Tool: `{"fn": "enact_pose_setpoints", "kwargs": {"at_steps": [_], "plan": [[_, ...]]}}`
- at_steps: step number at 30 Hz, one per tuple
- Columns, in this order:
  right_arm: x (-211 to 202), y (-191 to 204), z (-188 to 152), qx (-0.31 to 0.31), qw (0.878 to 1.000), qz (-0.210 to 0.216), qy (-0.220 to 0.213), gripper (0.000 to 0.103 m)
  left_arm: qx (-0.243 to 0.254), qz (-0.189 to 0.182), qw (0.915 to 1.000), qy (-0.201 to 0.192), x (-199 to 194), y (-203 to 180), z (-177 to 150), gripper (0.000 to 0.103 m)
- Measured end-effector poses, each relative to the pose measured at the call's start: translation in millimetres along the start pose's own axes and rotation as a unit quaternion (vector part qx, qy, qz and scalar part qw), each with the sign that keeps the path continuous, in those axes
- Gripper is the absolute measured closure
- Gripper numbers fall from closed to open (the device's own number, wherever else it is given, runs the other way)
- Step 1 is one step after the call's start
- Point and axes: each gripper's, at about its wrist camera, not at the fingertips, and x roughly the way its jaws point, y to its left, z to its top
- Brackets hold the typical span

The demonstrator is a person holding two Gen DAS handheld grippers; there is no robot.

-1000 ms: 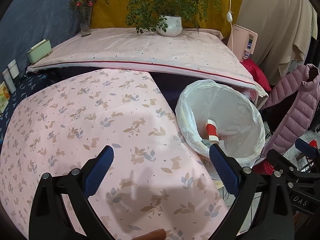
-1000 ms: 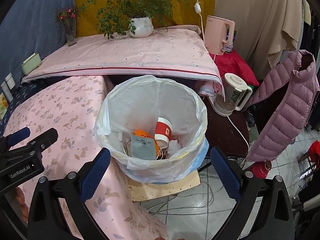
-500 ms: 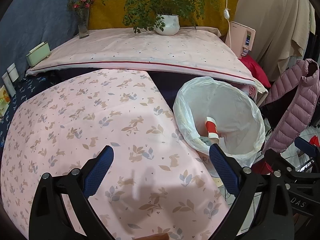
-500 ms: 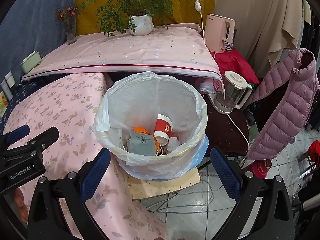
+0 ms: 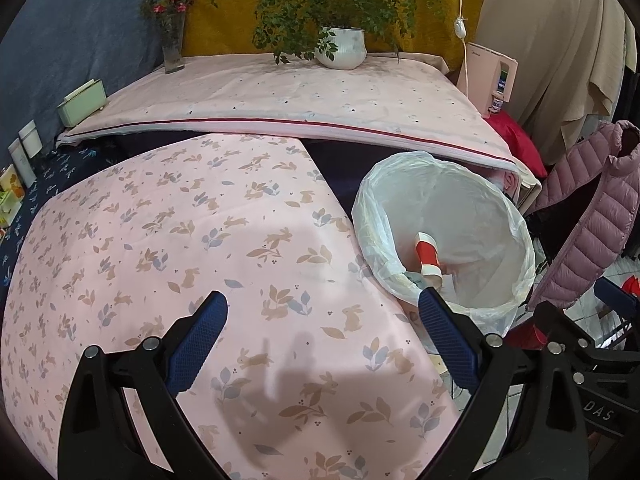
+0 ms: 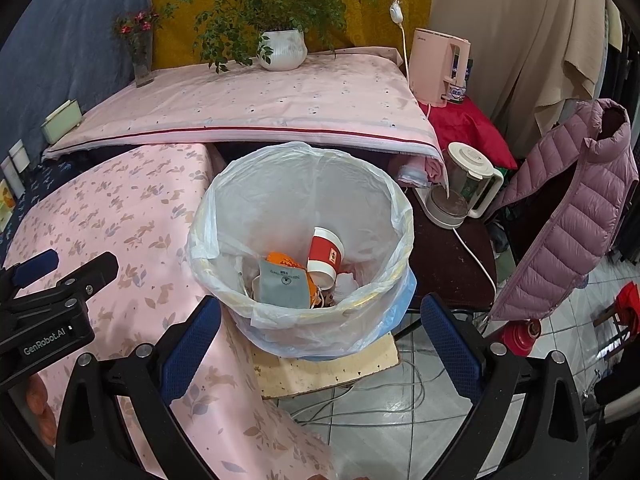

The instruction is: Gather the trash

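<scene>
Grippers (image 5: 322, 312) (image 6: 320, 316) both still gaping empty, bin (image 6: 304, 320) slightly farther off than before.

Ahead of the tongs, a potted fern (image 6: 280, 50) and a vase of red flowers (image 6: 140, 56) stand on the far pink-covered surface (image 6: 260, 100). To the right sit a pink water dispenser (image 6: 436, 68) and a clear kettle (image 6: 464, 192). Further right, a mauve puffer jacket (image 6: 568, 208) hangs. A pale green box (image 5: 82, 102) rests far left.
</scene>
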Motion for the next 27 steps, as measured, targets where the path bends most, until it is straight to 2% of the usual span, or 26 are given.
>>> {"fn": "enact_pose_setpoints", "kwargs": {"at_steps": [27], "plan": [[0.8,-0.1,-1.7,-0.001,1.0,-0.001,0.002,0.007,-0.005,-0.007,0.9999,0.006,4.0,0.4,-2.1,0.011]]}}
